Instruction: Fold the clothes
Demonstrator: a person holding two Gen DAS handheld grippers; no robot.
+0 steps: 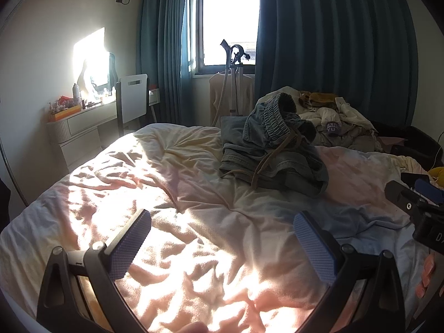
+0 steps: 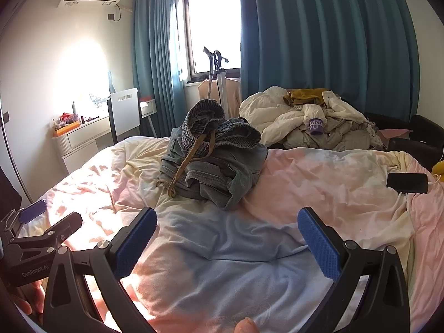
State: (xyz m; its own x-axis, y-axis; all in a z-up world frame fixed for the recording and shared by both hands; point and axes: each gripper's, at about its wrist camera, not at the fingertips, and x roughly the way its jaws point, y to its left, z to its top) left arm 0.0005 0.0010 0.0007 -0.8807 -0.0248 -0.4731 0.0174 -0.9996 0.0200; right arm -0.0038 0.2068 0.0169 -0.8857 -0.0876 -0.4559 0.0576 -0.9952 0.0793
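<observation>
Right, both claws are empty and spread as wide as they go: left gripper, right gripper, blue ribbed pads with nothing but bedding between them.

The task's thing is the crumpled heap of grey-blue denim trousers with a gathered elastic waistband. It sits mid-bed on the rumpled pink, cream and pale-blue duvet, well ahead of both grippers and not touched by either. All places below are relative to that heap.

Risks as I judge them:
- Tan fabric drawstring trails off the near-left side of the heap in a loop. A pad could catch the cord alone; lifting then drags or tips the heap instead of opening it.
- Heap is bunched with the waistband standing up on top. A grab at the top likely takes one layer, so the legs stay tangled.
- Duvet under it is soft and wrinkled. A low pinch at the near edge could take bedding together with denim.
- Black phone with a white cable lies far right of the heap, near the bed edge. Spreading the trousers that way could sweep it off.
- Pile of cream and beige clothes behind and right could get snagged if the denim is pulled back.
- Strong sun patch left of the heap washes out the left wrist view; edges are hard to read there.
</observation>
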